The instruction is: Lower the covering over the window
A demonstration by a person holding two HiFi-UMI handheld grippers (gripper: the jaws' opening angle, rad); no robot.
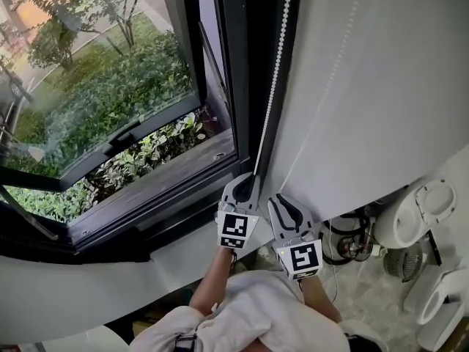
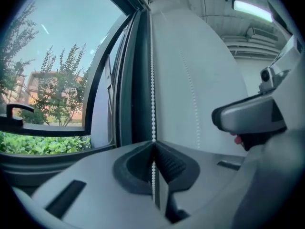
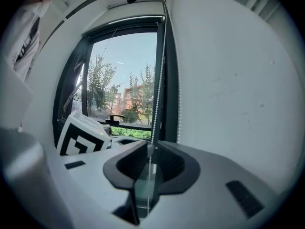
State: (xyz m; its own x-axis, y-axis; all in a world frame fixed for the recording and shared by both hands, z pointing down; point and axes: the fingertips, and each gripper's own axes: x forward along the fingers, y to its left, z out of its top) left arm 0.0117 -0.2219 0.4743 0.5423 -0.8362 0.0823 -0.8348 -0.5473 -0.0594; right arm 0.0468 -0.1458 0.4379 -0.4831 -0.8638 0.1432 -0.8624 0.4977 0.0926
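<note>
A white bead chain (image 1: 275, 79) hangs along the dark window frame (image 1: 238, 64), and its second strand (image 2: 190, 89) lies against the white wall. My left gripper (image 1: 251, 178) is shut on the strand beside the frame; in the left gripper view the beads (image 2: 152, 80) run straight down into the closed jaws of that gripper (image 2: 153, 144). Just right of it and lower, my right gripper (image 1: 276, 200) is closed on a strand too, with the chain (image 3: 159, 80) entering between the jaws of the gripper (image 3: 150, 147). The window glass (image 1: 95, 86) stands uncovered.
A window sash (image 1: 110, 141) is tilted open over green shrubs. A white sill (image 1: 51, 299) runs below the frame and a white wall (image 1: 366, 86) fills the right. On the floor at lower right are white fixtures (image 1: 421, 207), a fan (image 1: 403, 261) and cables (image 1: 348, 244).
</note>
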